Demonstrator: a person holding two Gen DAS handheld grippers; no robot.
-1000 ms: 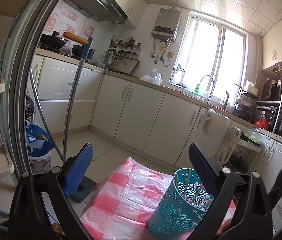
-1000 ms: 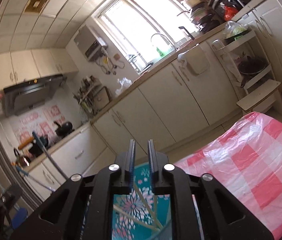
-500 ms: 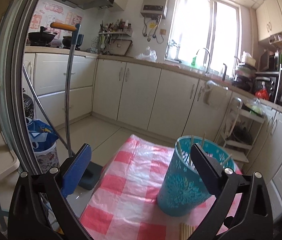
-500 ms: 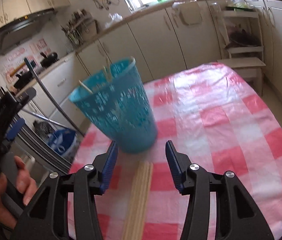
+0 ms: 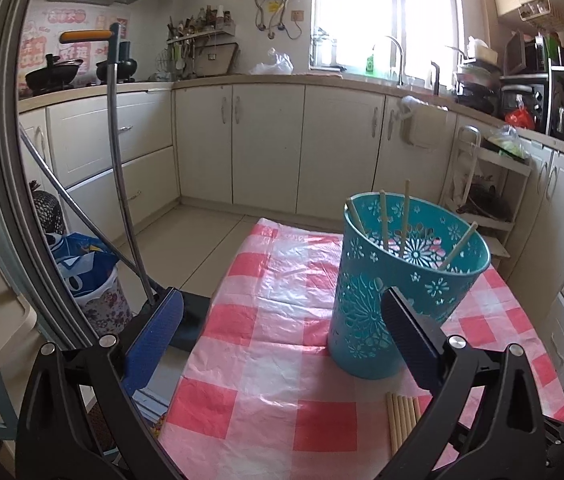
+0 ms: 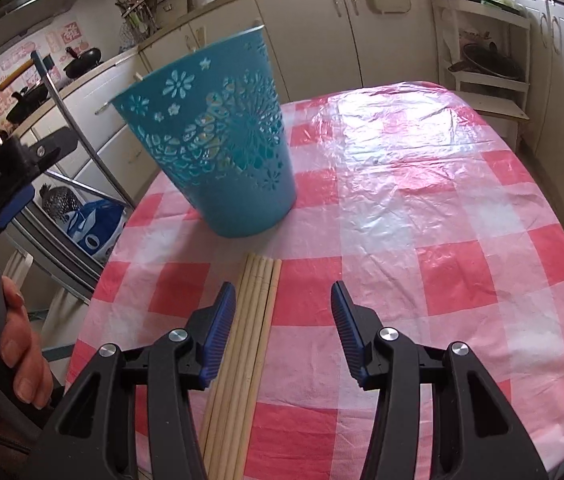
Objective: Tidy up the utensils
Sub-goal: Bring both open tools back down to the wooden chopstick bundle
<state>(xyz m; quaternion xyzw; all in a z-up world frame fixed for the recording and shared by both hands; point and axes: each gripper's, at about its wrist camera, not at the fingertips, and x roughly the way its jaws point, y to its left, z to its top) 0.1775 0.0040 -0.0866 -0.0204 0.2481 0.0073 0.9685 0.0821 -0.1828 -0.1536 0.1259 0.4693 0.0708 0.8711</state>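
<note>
A teal cut-out holder [image 5: 410, 280] [image 6: 218, 148] stands upright on the pink checked tablecloth [image 6: 422, 200], with several wooden chopsticks [image 5: 402, 216] leaning inside it. A loose bundle of chopsticks [image 6: 250, 320] [image 5: 402, 420] lies flat in front of the holder. My right gripper [image 6: 282, 296] hovers open above that bundle, which runs under the gap close to the left finger, and the pads are not pressing on it. My left gripper [image 5: 280, 300] is open and holds nothing, with its right finger in front of the holder's base.
In the right wrist view a hand [image 6: 14, 352] holds the left gripper's body [image 6: 22, 160] off the table's left edge. A mop handle [image 5: 114, 160] and a bin with a blue bag [image 5: 86, 264] stand on the floor to the left. Kitchen cabinets [image 5: 266, 140] line the far wall.
My right gripper went from shut above the holder to open, then swung down over the loose chopsticks. My left gripper tipped downward, so the holder and table now fill more of its view.
</note>
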